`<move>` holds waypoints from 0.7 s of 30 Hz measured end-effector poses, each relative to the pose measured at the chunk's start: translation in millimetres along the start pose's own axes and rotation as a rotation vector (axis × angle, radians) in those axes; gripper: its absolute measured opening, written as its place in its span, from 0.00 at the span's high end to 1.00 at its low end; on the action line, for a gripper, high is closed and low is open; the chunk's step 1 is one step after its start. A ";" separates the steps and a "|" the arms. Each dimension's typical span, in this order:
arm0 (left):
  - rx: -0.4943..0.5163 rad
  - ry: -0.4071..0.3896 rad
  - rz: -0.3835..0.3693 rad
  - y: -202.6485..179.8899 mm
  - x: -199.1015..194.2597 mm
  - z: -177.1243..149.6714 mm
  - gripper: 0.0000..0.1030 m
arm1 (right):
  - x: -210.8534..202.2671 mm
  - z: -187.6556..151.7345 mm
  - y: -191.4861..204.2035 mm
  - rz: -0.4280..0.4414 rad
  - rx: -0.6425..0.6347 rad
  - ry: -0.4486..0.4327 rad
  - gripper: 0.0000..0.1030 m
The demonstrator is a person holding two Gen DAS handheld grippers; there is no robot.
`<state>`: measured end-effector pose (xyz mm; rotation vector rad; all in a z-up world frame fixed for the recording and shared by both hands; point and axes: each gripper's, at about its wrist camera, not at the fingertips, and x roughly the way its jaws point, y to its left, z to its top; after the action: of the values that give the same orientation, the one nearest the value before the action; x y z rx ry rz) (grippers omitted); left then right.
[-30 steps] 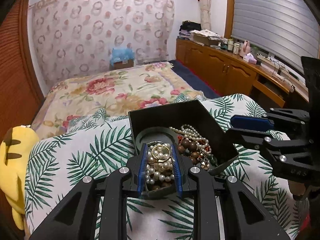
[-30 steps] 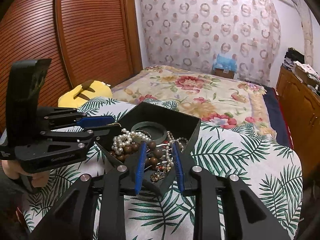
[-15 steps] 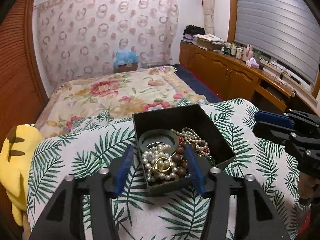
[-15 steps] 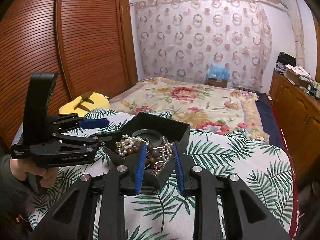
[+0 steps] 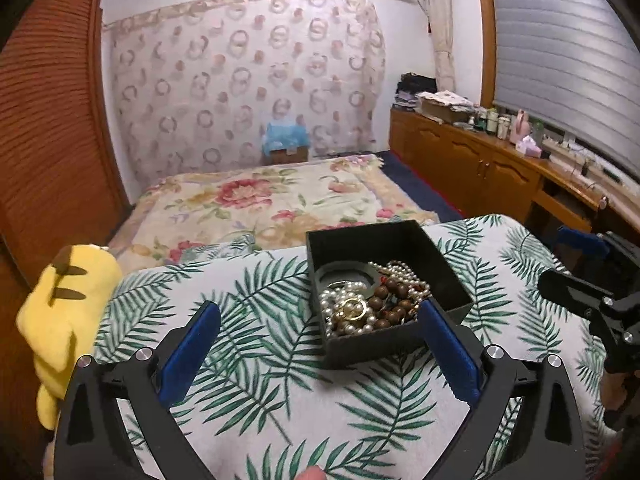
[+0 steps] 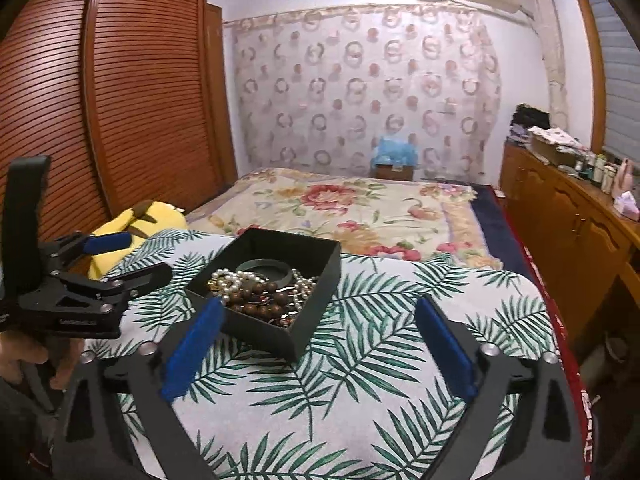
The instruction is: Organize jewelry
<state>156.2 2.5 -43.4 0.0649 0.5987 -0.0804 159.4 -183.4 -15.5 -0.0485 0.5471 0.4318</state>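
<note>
So, both grippers wide open.
Left [image 5: 320, 344] and right [image 6: 316, 336] just spread, empty, near the jewelry box [image 5: 436, 264].

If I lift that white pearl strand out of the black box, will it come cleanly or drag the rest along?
The pearl strand probably hangs limp, being strung beads. It lies heaped with the brown wooden beads and a gold ring, so it may snag them. Round glossy pearls could slip from a light pinch.

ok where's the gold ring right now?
In the left wrist view the gold ring lies on the pearls in the near left part of the black box, beside the brown wooden beads.
</note>
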 end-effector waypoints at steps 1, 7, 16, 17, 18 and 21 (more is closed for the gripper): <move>-0.002 0.002 0.006 -0.1 -1.1 -1.1 0.08 | -0.7 -1.0 0.1 -0.001 0.003 -0.001 0.03; -0.047 0.011 -0.004 2.4 -16.9 -9.7 0.08 | -11.6 -6.0 1.0 -0.036 0.029 0.000 0.03; -0.081 -0.005 0.012 4.7 -55.9 -19.3 0.08 | -58.1 -2.3 11.4 -0.056 0.041 -0.091 0.03; -0.081 -0.009 0.013 4.6 -59.1 -19.7 0.08 | -61.2 -2.4 12.4 -0.059 0.041 -0.096 0.03; -0.082 -0.013 0.017 4.5 -63.0 -20.2 0.08 | -65.3 -2.7 13.6 -0.063 0.041 -0.102 0.03; -0.083 -0.031 0.022 5.5 -75.3 -20.2 0.08 | -75.0 -2.4 15.0 -0.063 0.051 -0.116 0.03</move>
<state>83.5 14.0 -17.2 -0.0098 0.5699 -0.0349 94.5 -199.0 22.1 0.0078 0.4413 0.3565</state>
